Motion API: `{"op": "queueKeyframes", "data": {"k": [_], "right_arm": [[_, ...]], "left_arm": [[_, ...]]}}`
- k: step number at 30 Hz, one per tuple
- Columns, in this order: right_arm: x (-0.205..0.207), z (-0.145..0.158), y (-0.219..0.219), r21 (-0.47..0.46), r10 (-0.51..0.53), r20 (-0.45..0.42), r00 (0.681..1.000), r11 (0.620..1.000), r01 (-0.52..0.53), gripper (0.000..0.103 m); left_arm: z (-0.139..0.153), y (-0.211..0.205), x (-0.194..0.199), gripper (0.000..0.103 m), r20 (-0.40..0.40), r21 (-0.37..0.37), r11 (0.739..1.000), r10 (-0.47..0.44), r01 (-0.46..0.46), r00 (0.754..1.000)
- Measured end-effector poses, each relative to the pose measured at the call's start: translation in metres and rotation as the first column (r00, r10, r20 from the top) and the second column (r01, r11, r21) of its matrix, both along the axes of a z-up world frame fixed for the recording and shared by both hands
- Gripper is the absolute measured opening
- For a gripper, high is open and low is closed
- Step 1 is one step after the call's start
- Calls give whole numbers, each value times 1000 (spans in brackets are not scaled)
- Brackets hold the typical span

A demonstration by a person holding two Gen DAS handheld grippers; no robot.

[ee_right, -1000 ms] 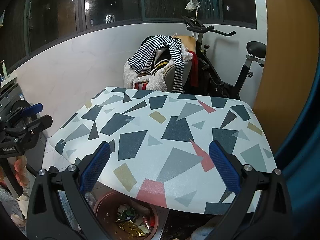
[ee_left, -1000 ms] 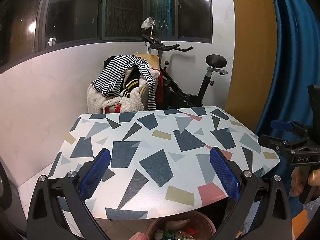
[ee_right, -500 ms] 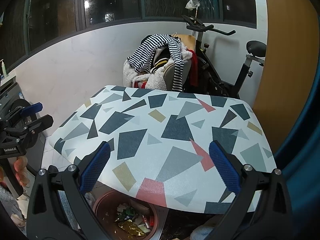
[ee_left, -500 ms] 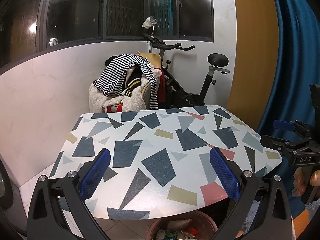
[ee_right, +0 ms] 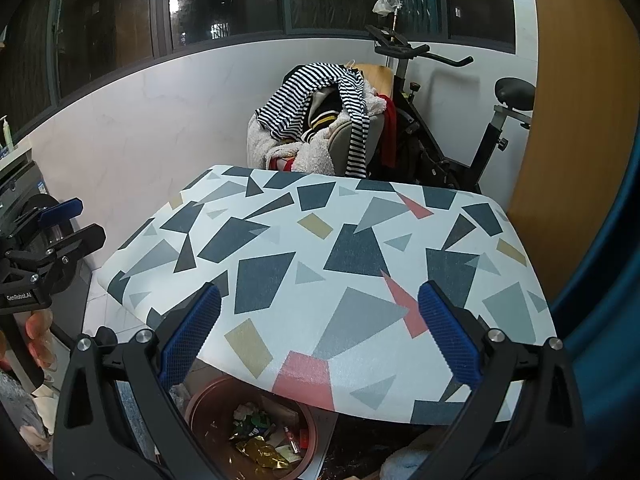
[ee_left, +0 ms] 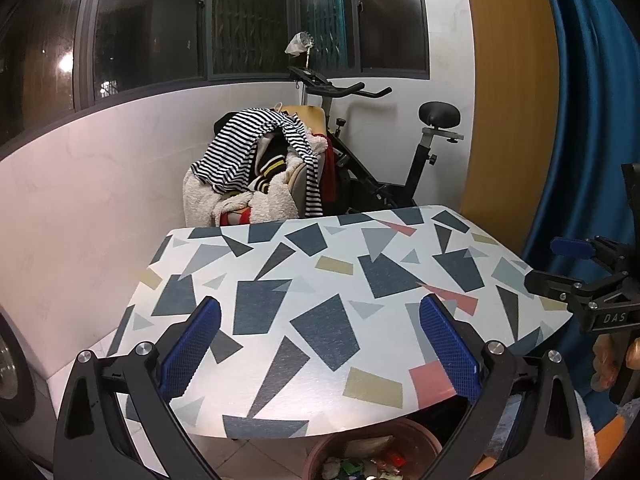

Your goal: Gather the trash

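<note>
The left gripper (ee_left: 320, 354) and the right gripper (ee_right: 319, 338) both hang with their blue ribbed pads spread wide apart and nothing between them, above the near edge of the white table with grey, navy, pink and tan geometric shapes (ee_right: 360, 216), whose top shows no litter. The trash, crumpled wrappers and a gold foil packet (ee_right: 256, 450), lies in the round brown bin (ee_right: 200, 404) on the floor under that near edge. It looks light, soft and crinkly, foil likely slippery, best pinched at a raised fold.
</note>
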State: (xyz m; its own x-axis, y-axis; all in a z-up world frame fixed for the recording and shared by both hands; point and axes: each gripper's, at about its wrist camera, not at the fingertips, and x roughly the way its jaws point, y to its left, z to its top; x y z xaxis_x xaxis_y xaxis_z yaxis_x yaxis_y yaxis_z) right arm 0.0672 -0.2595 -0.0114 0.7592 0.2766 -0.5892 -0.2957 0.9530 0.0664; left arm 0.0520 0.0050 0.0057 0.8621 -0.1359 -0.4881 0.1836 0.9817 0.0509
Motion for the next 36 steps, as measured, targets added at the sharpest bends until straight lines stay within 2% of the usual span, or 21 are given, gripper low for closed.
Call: {"op": "queueKeyframes", "data": {"k": [36], "right_arm": [[5,-11,-2,-9,3,-23,1000,1000,-3,97]], "left_arm": [[0,0,4,97,-1,44,999,23,-23,1000]]}}
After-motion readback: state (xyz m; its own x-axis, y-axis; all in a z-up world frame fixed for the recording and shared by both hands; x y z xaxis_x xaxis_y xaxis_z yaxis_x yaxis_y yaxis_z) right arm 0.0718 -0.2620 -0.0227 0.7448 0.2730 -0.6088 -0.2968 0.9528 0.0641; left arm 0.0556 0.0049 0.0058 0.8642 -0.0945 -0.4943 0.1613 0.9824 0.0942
